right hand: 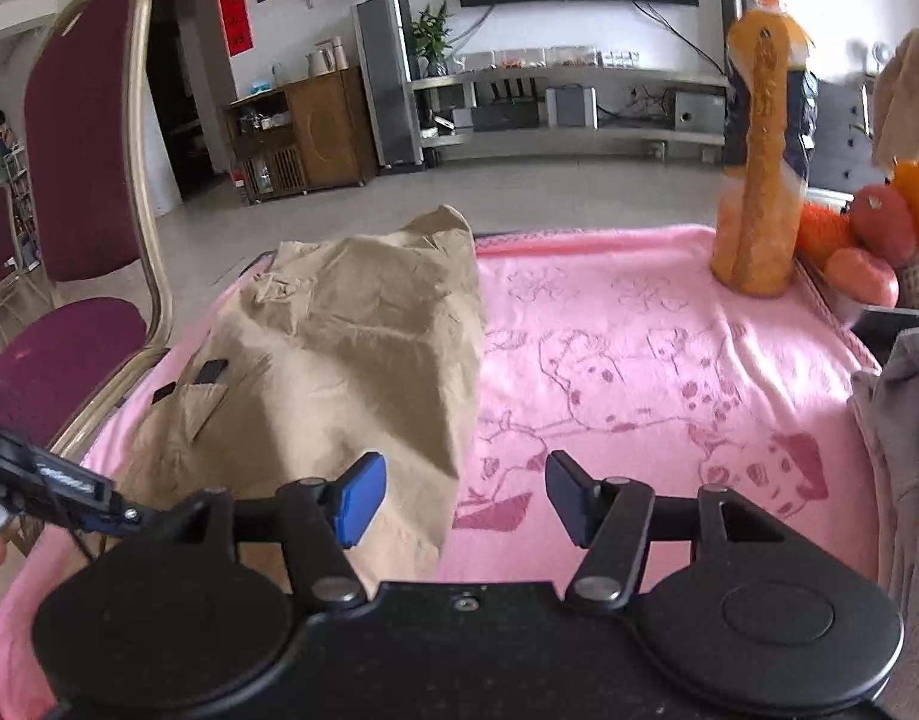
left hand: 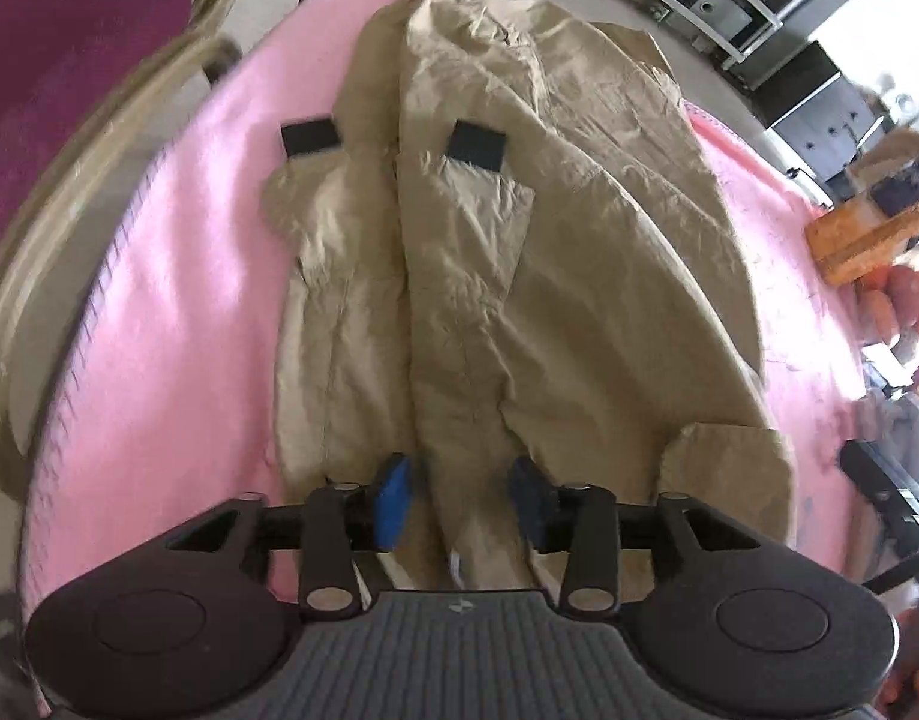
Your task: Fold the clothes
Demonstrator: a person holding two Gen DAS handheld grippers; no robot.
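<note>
Trousers point(left hand: 519, 276) (khaki) on pink blanket point(left hand: 171, 300)

black left gripper point(left hand: 459, 495), blue pads point(left hand: 393, 501) — silver pivot screws

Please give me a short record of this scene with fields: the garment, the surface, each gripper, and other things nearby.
garment: khaki trousers, wrinkled, partly folded
surface: pink blanket with printed pattern
left gripper: open, fingers either side of a trouser edge
right gripper: open, holds nothing, beside the trousers
nearby: orange drink bottle upright, maroon chair, grey cloth
</note>
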